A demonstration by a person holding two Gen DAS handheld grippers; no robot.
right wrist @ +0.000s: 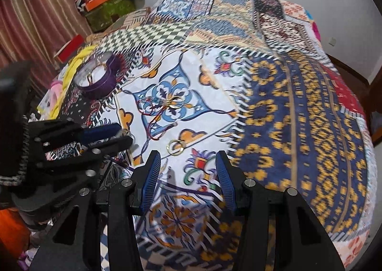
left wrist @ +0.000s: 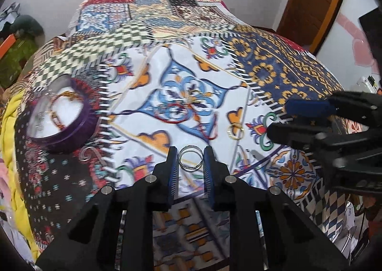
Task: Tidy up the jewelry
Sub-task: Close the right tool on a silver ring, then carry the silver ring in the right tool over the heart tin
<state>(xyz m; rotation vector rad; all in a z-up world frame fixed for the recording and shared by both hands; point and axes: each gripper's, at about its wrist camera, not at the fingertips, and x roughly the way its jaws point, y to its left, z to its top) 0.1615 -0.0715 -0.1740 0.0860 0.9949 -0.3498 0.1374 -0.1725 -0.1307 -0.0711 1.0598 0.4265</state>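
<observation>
— Fingers first: what has the left gripper [left wrist: 190, 158] got?

— Its two blue pads are closed against a silver ring [left wrist: 191, 158], one on each side, holding it just above the patterned bedspread [left wrist: 274, 75]. The right gripper [right wrist: 188, 166] has its fingers spread wide with nothing between them, hanging near a pair of gold rings [right wrist: 176, 146] that lie on the cloth.

— How should the carry go?

— Keep the squeeze steady and level. The ring is thin and round and held only at its edges, so I'd judge a tilt or a jerk could pop it out. Bring it over the purple round box [left wrist: 62, 113] at the far left and release low, inside the rim.

— What's in the box?

— A white lining and what look like gold pieces, perhaps earrings or a chain; the blur leaves it unclear. More gold bits and a red thread [right wrist: 152, 118] lie mid-bedspread.
</observation>
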